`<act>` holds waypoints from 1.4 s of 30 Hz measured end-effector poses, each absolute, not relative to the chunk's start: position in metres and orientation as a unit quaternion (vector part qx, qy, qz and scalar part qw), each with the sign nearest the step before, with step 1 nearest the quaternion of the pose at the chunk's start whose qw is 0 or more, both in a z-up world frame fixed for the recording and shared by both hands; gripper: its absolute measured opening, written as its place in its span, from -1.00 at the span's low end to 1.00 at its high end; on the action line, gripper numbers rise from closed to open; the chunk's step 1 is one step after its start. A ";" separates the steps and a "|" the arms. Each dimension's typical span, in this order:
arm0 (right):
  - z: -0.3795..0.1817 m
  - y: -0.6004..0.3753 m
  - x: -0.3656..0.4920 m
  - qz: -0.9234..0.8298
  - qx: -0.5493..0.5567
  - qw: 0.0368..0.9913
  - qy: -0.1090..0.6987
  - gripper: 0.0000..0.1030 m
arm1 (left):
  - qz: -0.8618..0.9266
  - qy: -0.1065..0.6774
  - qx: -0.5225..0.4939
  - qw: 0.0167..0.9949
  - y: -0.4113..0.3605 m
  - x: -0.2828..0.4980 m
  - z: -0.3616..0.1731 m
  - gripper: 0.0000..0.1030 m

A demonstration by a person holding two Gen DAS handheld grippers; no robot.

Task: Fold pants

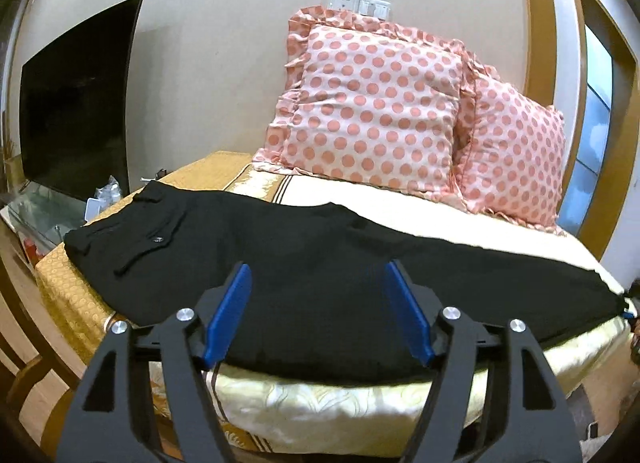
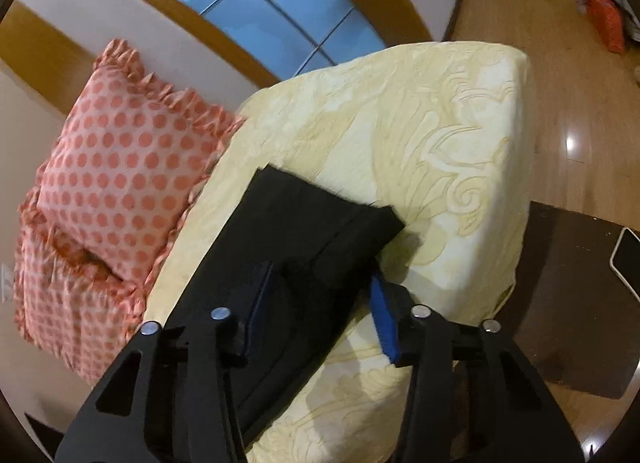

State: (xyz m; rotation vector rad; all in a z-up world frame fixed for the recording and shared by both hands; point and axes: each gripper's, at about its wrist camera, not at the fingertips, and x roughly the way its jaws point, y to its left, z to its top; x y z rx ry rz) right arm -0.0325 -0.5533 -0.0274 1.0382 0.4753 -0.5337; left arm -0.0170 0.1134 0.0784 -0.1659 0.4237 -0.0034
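Black pants point(image 1: 300, 255) lie stretched flat across a bed point(image 1: 320, 403), with the waist and its buttoned pocket at the left and the legs running right. My left gripper point(image 1: 318, 275) hovers open over the middle of the pants, its blue pads wide apart and nothing pinched. In the right wrist view the leg end of the pants point(image 2: 304, 215) lies on the cream bedcover point(image 2: 440, 123). My right gripper point(image 2: 320, 281) straddles this leg end. The cloth lies between the jaws, and the pads point(image 2: 384, 319) stand apart from it.
Two pink dotted pillows point(image 1: 372, 103) lean on the wall behind the pants. A dark TV point(image 1: 76, 103) and a glass stand point(image 1: 40, 207) sit left of the bed. A dark table point(image 2: 580, 303) stands by the bed's foot corner on a wooden floor point(image 2: 560, 63).
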 end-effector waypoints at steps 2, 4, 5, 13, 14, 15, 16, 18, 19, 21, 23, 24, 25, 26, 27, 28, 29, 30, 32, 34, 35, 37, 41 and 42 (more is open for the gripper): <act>-0.032 -0.561 -0.035 -0.249 0.507 0.800 0.204 -0.19 | -0.011 0.198 -0.099 0.975 0.117 -0.017 0.084 0.42; -0.033 -0.565 -0.032 -0.251 0.508 0.801 0.195 -0.19 | -0.021 0.182 -0.106 0.977 0.118 -0.017 0.089 0.56; -0.034 -0.565 -0.031 -0.246 0.509 0.802 0.193 -0.19 | -0.016 0.178 -0.101 0.979 0.117 -0.016 0.090 0.66; -0.037 -0.558 -0.023 -0.237 0.494 0.813 0.196 -0.80 | 0.038 0.229 -0.067 0.970 0.116 0.026 0.073 0.78; -0.038 -0.557 -0.021 -0.231 0.493 0.816 0.194 -0.85 | 0.042 0.237 -0.059 0.969 0.115 0.031 0.069 0.79; -0.038 -0.556 -0.021 -0.228 0.494 0.818 0.188 -0.85 | 0.049 0.244 -0.052 0.967 0.114 0.035 0.065 0.80; -0.037 -0.556 -0.022 -0.226 0.495 0.820 0.180 -0.86 | 0.054 0.250 -0.047 0.965 0.114 0.038 0.062 0.80; -0.031 -0.555 -0.023 -0.210 0.497 0.826 0.161 -0.86 | 0.056 0.269 -0.042 0.961 0.114 0.043 0.052 0.80; -0.026 -0.554 -0.022 -0.205 0.492 0.832 0.155 -0.86 | 0.057 0.273 -0.042 0.959 0.114 0.044 0.050 0.80; -0.008 -0.547 -0.018 -0.189 0.470 0.850 0.143 -0.86 | 0.056 0.290 -0.043 0.955 0.116 0.048 0.041 0.80; 0.013 -0.537 -0.010 -0.169 0.445 0.869 0.135 -0.86 | 0.057 0.304 -0.047 0.950 0.118 0.051 0.033 0.80; 0.024 -0.529 -0.005 -0.154 0.433 0.879 0.130 -0.86 | 0.056 0.312 -0.052 0.947 0.120 0.053 0.029 0.80; 0.033 -0.523 0.000 -0.141 0.423 0.886 0.128 -0.86 | 0.055 0.317 -0.057 0.945 0.121 0.054 0.025 0.80; 0.043 -0.513 0.007 -0.123 0.410 0.895 0.127 -0.86 | 0.055 0.321 -0.061 0.944 0.122 0.054 0.023 0.80; 0.059 -0.495 0.019 -0.088 0.391 0.907 0.125 -0.86 | 0.056 0.321 -0.061 0.943 0.122 0.054 0.021 0.80; 0.069 -0.480 0.029 -0.062 0.377 0.915 0.126 -0.86 | 0.058 0.319 -0.056 0.944 0.121 0.053 0.021 0.80; 0.080 -0.458 0.041 -0.028 0.356 0.925 0.130 -0.86 | 0.058 0.318 -0.054 0.945 0.120 0.053 0.021 0.80; 0.088 -0.439 0.051 -0.001 0.339 0.931 0.136 -0.86 | 0.057 0.318 -0.054 0.945 0.119 0.053 0.021 0.80; 0.100 -0.383 0.074 0.075 0.295 0.940 0.152 -0.86 | 0.054 0.318 -0.059 0.945 0.119 0.052 0.022 0.80; 0.100 -0.335 0.091 0.138 0.269 0.937 0.175 -0.87 | 0.051 0.315 -0.068 0.945 0.119 0.051 0.025 0.80; 0.093 -0.300 0.103 0.182 0.253 0.928 0.203 -0.86 | 0.050 0.312 -0.070 0.946 0.119 0.049 0.026 0.80; 0.073 -0.247 0.117 0.239 0.224 0.909 0.257 -0.87 | 0.052 0.308 -0.071 0.947 0.120 0.048 0.029 0.80; 0.017 -0.170 0.130 0.274 0.154 0.878 0.361 -0.87 | 0.056 0.302 -0.066 0.949 0.122 0.044 0.032 0.80; 0.003 -0.162 0.131 0.273 0.152 0.870 0.381 -0.87 | 0.058 0.302 -0.065 0.949 0.124 0.043 0.032 0.80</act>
